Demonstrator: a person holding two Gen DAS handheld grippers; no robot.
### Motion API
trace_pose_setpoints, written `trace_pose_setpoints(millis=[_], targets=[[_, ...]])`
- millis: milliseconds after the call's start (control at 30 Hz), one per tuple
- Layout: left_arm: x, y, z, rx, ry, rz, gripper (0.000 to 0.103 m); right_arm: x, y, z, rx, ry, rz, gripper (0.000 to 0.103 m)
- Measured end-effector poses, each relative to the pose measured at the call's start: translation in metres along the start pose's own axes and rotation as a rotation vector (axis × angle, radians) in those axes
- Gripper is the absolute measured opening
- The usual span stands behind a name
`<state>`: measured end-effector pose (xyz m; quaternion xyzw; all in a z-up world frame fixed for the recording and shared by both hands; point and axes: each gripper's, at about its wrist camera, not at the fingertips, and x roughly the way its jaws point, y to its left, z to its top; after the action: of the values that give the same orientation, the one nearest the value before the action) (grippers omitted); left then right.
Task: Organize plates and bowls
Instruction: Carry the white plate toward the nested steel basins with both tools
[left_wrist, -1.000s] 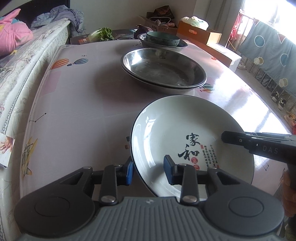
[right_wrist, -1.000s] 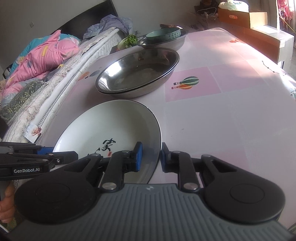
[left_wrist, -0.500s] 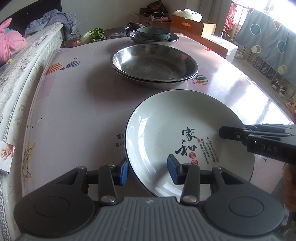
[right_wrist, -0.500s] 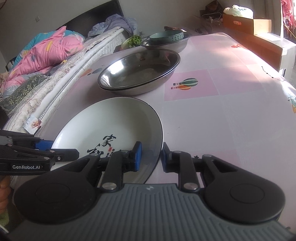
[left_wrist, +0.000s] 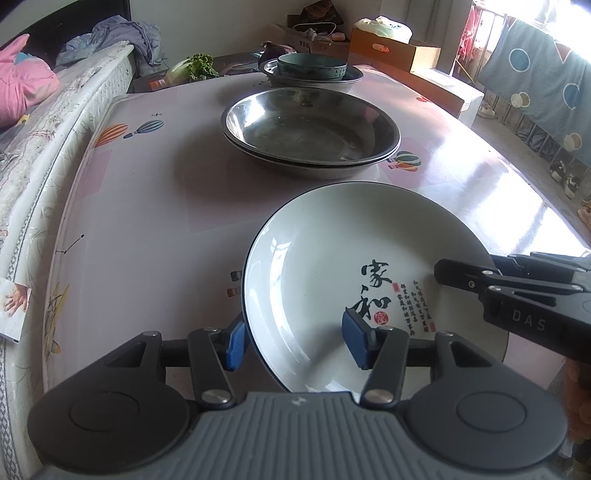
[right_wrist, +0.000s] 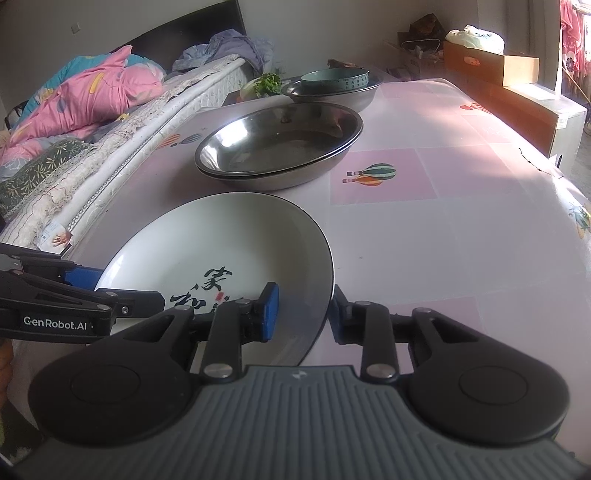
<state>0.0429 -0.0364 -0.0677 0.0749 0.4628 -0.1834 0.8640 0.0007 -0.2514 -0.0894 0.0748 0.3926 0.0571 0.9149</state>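
A: Why does the white plate (left_wrist: 332, 266) sit flat on the table (left_wrist: 147, 206), with a gripper on each side?

B: My guess is it is being set down. The left gripper (left_wrist: 293, 341) straddles the plate's near-left rim and its jaws are opening, the rim between them but the blue pads clear of it. The right gripper (right_wrist: 301, 314) straddles the right rim the same way, jaws opening too, with a narrower gap and no pad pressing that I can see.

A: So nothing is pinched?

B: Nothing. The plate rests on the table by itself, just in front of the steel basins (left_wrist: 310, 129).

A: Count them for me.

B: 1 white plate with black characters. 2 wide steel basins nested, judging by the double rim. Behind them, 1 green bowl (left_wrist: 312, 66) sitting inside 1 more steel basin (right_wrist: 332, 94). 2 grippers.

A: Why nested?

B: Probably like goes with like, so the plate stays apart.
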Motion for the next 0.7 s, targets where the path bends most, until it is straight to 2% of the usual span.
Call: trace_pose_setpoints(millis=[700], targets=[[-0.0091,0.0028,0.0015,-0.011,-0.023,0.001,0.054,-0.0067,-0.0005,0.0045,0.01,-0.016,0.002,0.028]])
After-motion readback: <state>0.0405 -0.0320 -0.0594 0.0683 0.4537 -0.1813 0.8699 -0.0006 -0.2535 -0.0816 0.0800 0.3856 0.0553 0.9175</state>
